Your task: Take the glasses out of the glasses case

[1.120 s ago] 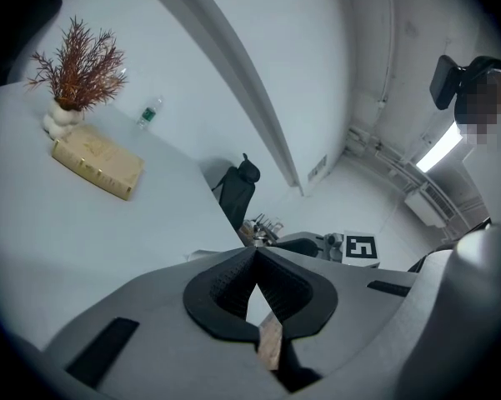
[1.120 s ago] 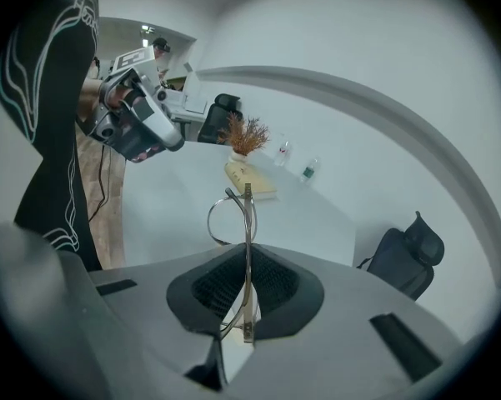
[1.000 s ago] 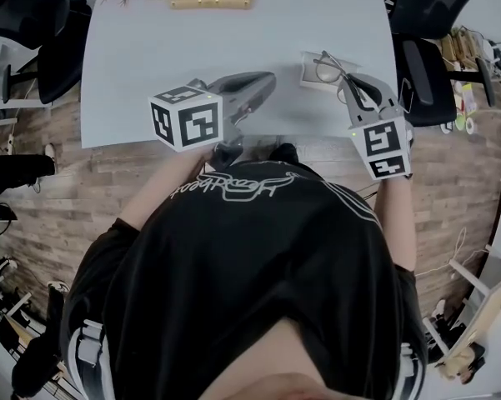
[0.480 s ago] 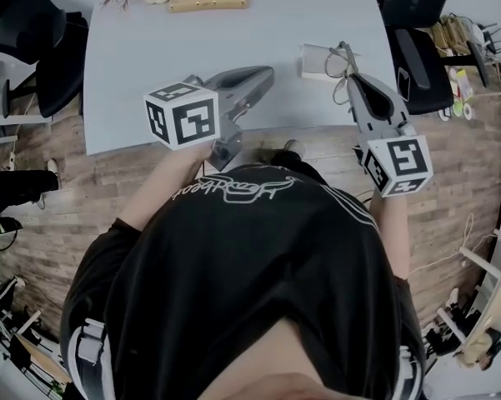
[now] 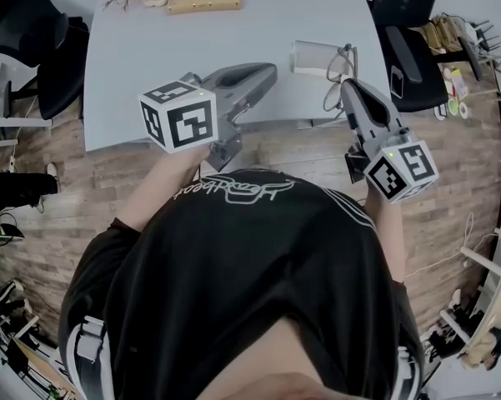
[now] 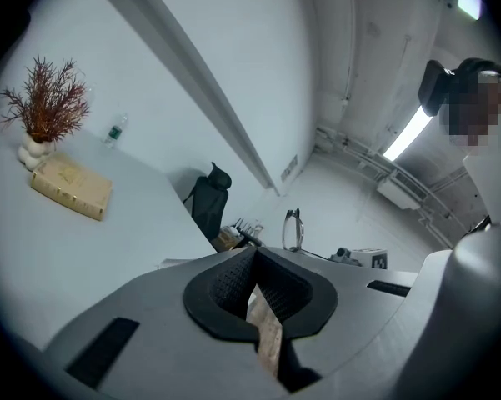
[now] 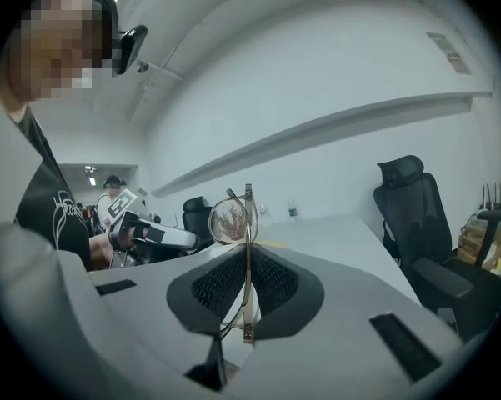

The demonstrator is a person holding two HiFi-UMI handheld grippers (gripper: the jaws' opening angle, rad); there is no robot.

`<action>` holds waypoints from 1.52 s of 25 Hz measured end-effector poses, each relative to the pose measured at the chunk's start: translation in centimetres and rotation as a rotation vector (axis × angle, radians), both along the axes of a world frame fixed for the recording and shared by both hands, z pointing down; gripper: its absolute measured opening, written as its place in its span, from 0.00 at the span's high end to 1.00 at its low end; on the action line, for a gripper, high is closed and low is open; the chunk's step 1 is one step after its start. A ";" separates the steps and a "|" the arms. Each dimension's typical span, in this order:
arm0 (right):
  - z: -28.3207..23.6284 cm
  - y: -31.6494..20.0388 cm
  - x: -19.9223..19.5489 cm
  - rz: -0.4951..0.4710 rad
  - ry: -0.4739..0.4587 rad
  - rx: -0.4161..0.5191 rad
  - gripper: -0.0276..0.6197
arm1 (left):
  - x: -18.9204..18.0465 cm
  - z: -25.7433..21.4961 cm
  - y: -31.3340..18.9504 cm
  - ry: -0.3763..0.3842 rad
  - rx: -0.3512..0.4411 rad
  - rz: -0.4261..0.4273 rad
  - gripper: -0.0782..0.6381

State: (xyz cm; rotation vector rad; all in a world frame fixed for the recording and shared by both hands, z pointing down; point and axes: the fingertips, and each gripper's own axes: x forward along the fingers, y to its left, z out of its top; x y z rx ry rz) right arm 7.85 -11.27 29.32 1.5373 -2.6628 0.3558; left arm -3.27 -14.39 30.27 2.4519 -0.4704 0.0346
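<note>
The glasses [image 7: 230,222] are gold-framed, the glasses case [image 5: 315,58] white.

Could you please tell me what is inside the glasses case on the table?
The glasses are not in it: the right gripper holds them up, outside the glasses case. In the head view the case is too small to show its interior.

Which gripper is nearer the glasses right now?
Right. The right gripper is shut on the glasses, holding them by the right end of the case. The left gripper is left of the case, shut on nothing, apart from the glasses.
</note>
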 end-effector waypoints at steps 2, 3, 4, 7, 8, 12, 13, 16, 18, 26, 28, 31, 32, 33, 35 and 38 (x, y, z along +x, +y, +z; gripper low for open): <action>-0.1 1.2 0.2 -0.006 -0.030 0.000 0.93 | 0.5 -0.2 1.2 0.000 0.000 0.003 0.88; -0.1 1.9 0.3 -0.008 -0.039 -0.001 0.93 | 0.8 -0.2 1.9 0.000 -0.003 0.005 0.88; -0.3 2.7 0.5 -0.010 -0.047 -0.001 0.93 | 1.2 -0.3 2.6 0.000 -0.005 0.008 0.88; -1.0 5.0 1.3 -0.014 -0.070 0.007 0.93 | 2.4 -0.6 4.9 -0.003 -0.003 0.021 0.88; -1.1 5.8 1.6 -0.014 -0.079 0.009 0.93 | 2.8 -0.7 5.8 -0.003 -0.001 0.025 0.88; -1.4 9.3 2.8 -0.021 -0.126 0.010 0.93 | 4.3 -1.2 9.3 0.007 0.002 0.034 0.88; -1.5 10.1 3.0 -0.022 -0.134 0.012 0.93 | 4.5 -1.3 10.2 0.010 0.003 0.035 0.88; -1.6 12.9 3.6 -0.026 -0.146 0.018 0.93 | 5.2 -1.6 13.0 0.015 0.009 0.037 0.88; -1.7 14.7 3.7 -0.034 -0.148 0.020 0.93 | 5.6 -2.0 14.8 0.019 0.016 0.038 0.88; -2.3 20.7 3.4 -0.072 -0.162 0.042 0.93 | 6.0 -2.5 21.4 0.025 0.037 0.028 0.88; -2.2 22.4 3.5 -0.076 -0.162 0.047 0.93 | 6.0 -2.2 23.2 0.022 0.038 0.022 0.88; -2.1 23.9 3.7 -0.073 -0.147 0.056 0.93 | 5.7 -2.2 24.5 0.025 0.042 0.004 0.88; -2.1 24.3 3.7 -0.072 -0.145 0.059 0.93 | 5.6 -2.3 24.8 0.028 0.043 0.000 0.88; -2.2 24.7 3.7 -0.071 -0.145 0.063 0.93 | 5.6 -2.3 25.2 0.031 0.044 -0.001 0.88; -2.3 25.4 3.7 -0.072 -0.145 0.069 0.93 | 5.9 -2.4 26.1 0.033 0.047 0.004 0.88; -2.6 26.1 3.9 -0.068 -0.132 0.079 0.93 | 6.4 -2.7 27.0 0.035 0.054 0.016 0.88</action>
